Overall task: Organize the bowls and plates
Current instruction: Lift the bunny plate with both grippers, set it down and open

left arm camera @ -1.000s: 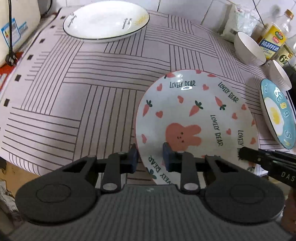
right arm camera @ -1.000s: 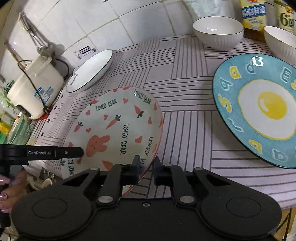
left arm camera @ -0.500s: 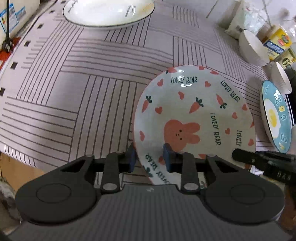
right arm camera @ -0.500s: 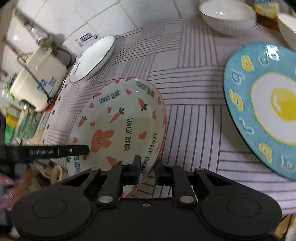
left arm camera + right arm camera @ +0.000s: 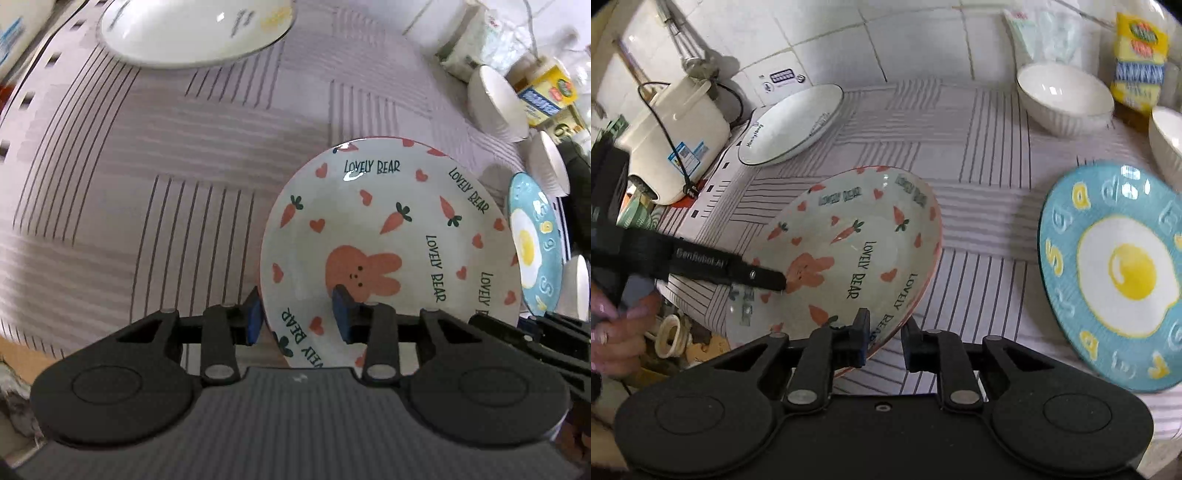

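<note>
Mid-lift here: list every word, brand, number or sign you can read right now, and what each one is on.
"LOVELY BEAR": repeated around the bunny plate.
"GenRobot.AI": on the arm of the left gripper, seen from the right wrist.
Egg plate: raised letters round the blue rim, no word I can make out.
White plate: small rim lettering, too small.
Yellow bottle label, rice cooker sticker, wall socket label: blurred, unreadable.

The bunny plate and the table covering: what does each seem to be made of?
Bunny plate: probably glazed ceramic, glossy, with sharp light glints and a printed pattern under the shine.
Table covering: likely matte cloth or vinyl, with printed stripes and no glare; which one is unclear.
</note>
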